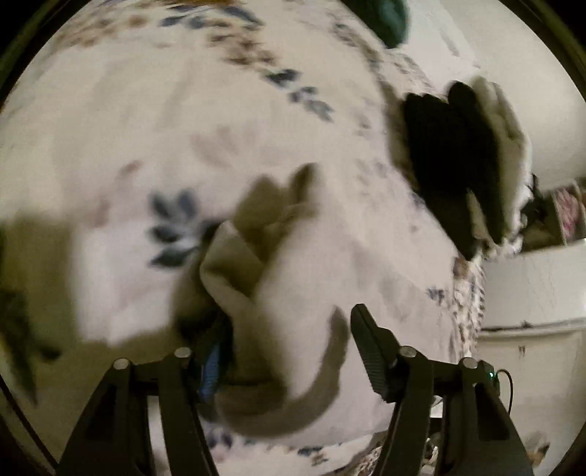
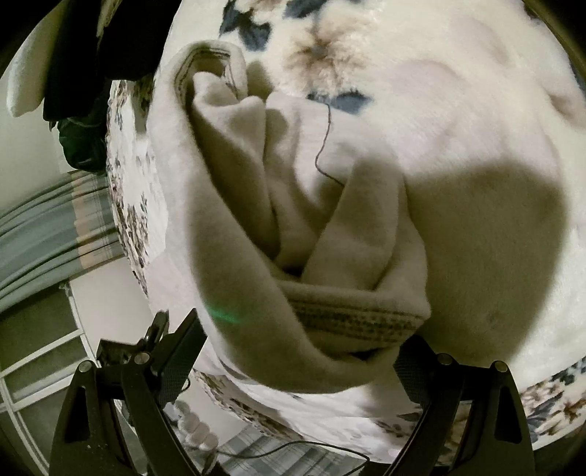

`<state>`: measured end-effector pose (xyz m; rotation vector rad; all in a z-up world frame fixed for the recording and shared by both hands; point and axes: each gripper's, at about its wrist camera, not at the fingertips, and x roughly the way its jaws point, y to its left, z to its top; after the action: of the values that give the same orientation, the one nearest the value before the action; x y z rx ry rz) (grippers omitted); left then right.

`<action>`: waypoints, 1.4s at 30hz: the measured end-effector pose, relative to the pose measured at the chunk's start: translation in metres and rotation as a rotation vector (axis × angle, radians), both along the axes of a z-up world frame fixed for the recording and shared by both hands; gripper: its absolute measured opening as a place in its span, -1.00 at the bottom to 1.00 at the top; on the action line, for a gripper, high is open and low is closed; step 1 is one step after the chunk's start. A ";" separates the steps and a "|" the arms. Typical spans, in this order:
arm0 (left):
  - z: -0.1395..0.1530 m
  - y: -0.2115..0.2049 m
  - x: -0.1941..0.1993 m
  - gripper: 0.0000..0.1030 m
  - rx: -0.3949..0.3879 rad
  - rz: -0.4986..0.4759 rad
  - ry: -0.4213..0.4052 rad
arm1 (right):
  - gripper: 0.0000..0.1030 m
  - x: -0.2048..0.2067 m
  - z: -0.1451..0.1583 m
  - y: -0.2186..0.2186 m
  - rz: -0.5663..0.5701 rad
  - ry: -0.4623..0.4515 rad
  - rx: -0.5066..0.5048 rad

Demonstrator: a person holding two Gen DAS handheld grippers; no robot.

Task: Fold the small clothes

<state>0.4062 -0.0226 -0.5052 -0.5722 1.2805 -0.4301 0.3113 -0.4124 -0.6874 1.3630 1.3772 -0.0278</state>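
A small cream-white fleece garment lies bunched on a fluffy white floral blanket. In the right wrist view its ribbed hem sits between my right gripper's spread fingers, which stand open around the cloth. A loose dark thread lies on it. In the blurred left wrist view the same garment drapes between my left gripper's wide-apart fingers; the left finger is mostly hidden by cloth. The jaws are open.
A pile of black and white clothes lies at the blanket's far right edge; it also shows in the right wrist view. A green item lies at the top. The bed edge, striped curtain and floor cable are at left.
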 end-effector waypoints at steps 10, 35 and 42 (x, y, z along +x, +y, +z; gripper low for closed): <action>-0.063 0.054 -0.004 -0.36 -0.383 0.268 0.200 | 0.86 -0.001 0.002 -0.002 -0.018 -0.006 0.007; -0.055 0.022 -0.032 0.52 -0.260 0.460 0.293 | 0.50 -0.015 -0.008 -0.005 -0.218 -0.041 0.076; -0.026 0.016 -0.042 -0.31 -0.199 0.445 0.147 | -0.25 -0.032 0.002 -0.004 -0.325 -0.053 0.019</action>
<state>0.3647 -0.0062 -0.5315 -1.0466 1.2115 -0.1454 0.2791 -0.4164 -0.6859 1.5805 1.1035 -0.1939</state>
